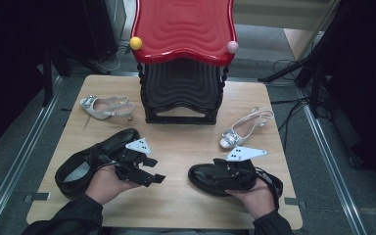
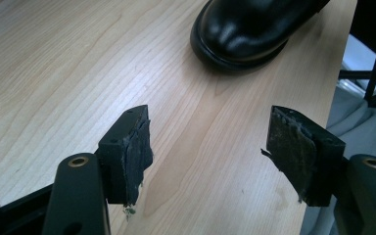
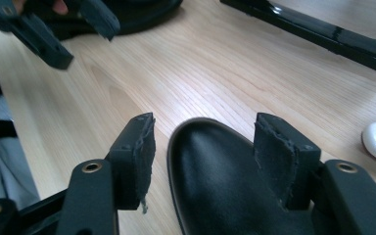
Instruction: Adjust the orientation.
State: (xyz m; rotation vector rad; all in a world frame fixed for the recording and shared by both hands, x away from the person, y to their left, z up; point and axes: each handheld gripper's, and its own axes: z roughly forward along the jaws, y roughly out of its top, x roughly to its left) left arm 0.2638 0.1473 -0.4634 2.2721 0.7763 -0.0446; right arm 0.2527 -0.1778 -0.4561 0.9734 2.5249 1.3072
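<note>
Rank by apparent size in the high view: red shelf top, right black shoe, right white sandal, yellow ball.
1. Red shelf top, though it sits raised toward the camera.
2. Right black shoe, partly hidden by the hand.
3. Right white sandal.
4. Yellow ball.

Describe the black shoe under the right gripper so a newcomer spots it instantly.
Start at the red-topped black shelf rack at the table's far edge and come to the near right corner. The glossy black leather shoe lies there, toe pointing left; the other black shoe lies near left, the silver slingback sandal beyond it.

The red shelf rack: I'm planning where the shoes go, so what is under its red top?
Under the red shelf rack's top sit black wavy shelves, which look bare; their back parts are covered.
</note>
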